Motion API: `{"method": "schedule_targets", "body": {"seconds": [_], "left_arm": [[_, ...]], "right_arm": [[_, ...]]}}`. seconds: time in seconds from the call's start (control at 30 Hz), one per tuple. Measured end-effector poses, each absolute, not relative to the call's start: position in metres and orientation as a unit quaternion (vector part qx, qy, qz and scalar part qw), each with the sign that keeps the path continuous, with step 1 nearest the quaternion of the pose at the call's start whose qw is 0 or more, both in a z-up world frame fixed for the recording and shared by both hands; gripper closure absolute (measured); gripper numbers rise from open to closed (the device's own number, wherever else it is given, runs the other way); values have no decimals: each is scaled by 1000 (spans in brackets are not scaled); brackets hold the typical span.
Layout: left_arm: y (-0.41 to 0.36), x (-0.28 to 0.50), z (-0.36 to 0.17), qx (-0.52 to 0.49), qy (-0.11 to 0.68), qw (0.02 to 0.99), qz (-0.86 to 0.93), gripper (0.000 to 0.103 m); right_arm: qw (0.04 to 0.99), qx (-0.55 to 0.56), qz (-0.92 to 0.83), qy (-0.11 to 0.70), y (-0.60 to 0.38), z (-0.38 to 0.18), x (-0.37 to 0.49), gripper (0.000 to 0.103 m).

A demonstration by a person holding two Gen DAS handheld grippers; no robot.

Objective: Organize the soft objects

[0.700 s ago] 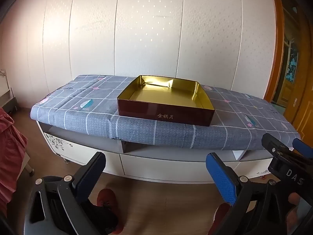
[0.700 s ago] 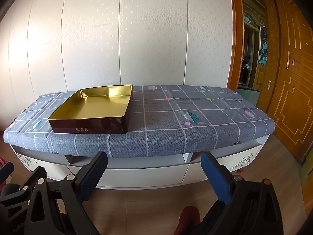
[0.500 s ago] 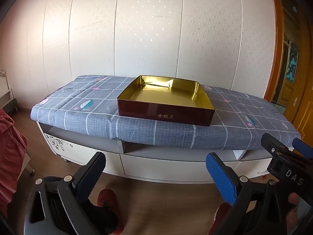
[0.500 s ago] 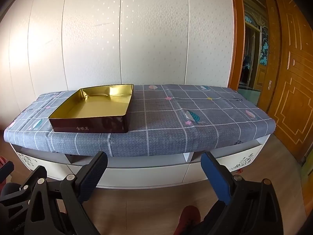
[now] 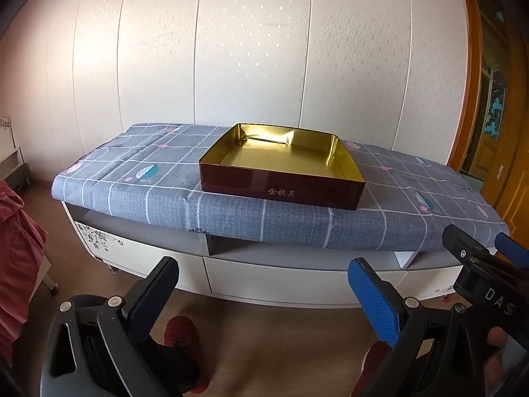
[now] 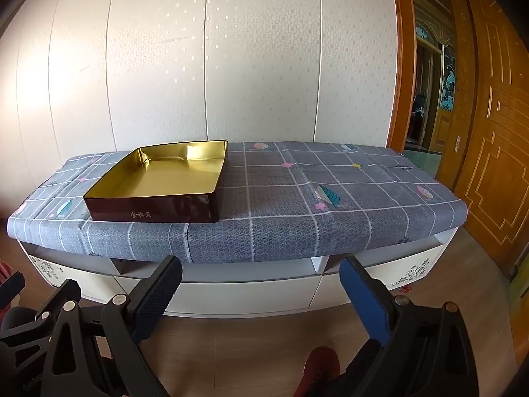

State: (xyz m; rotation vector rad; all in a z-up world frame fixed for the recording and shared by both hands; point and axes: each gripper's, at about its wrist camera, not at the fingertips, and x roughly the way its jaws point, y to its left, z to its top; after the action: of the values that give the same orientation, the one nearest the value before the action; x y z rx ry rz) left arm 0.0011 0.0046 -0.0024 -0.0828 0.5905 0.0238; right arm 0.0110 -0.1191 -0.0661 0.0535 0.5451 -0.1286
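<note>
Left wrist view: left gripper (image 5: 263,292) released, jaws wide, nothing between them, held over the wood floor (image 5: 281,340). Gold-lined tin box (image 5: 281,165) sits on the grey checked cloth (image 5: 132,178) covering the low cabinet (image 5: 264,278).

Right wrist view: right gripper (image 6: 261,289) also released, holding nothing. Box (image 6: 158,182) lies on the cloth's (image 6: 330,182) left part.

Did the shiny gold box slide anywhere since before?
No. The gold box sits on the same squares of the grey checked cloth in both views, with its front wall just as near the cloth's front edge.
</note>
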Motion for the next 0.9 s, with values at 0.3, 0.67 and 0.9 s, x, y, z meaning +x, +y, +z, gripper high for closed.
{"method": "schedule_targets", "body": {"seconds": [0.3, 0.67, 0.9], "left_arm": [[3, 2, -5, -42, 293, 955, 11, 0], [2, 2, -7, -44, 295, 954, 10, 0], [1, 2, -8, -44, 296, 954, 9, 0]], "right_arm": [[960, 27, -62, 270, -120, -66, 11, 5], [960, 25, -60, 274, -120, -66, 12, 5], [960, 23, -60, 274, -119, -65, 13, 5]]}}
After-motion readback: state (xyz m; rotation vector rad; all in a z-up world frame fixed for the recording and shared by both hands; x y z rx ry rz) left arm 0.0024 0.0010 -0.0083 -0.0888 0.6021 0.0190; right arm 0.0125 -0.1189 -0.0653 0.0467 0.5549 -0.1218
